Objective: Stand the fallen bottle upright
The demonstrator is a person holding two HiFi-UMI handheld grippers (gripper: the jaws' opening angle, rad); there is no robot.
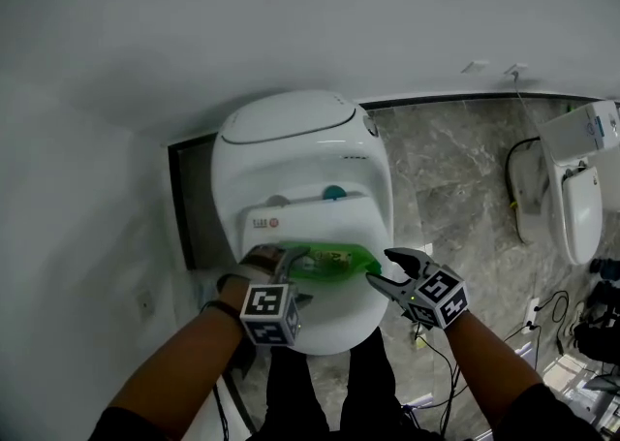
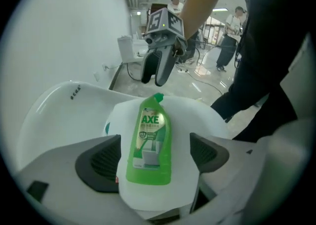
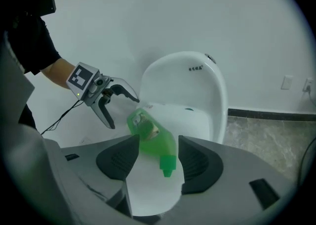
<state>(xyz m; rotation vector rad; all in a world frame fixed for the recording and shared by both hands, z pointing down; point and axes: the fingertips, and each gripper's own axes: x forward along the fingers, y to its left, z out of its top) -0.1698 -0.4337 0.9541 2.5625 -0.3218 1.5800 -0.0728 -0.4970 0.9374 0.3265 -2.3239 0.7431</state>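
A green AXE bottle lies on its side on the flat white top of a toilet, in front of the raised lid. Its cap points to the right in the head view. My left gripper stands at the bottle's base end, and in the left gripper view the bottle lies between my left gripper's open jaws with gaps on both sides. My right gripper is open at the cap end. In the right gripper view the bottle has its cap between my right gripper's pads, untouched.
A white wall runs close on the left. A second toilet stands at the right on the grey marble floor, with cables lying near it. The person's legs are right below the toilet's front. People stand far off.
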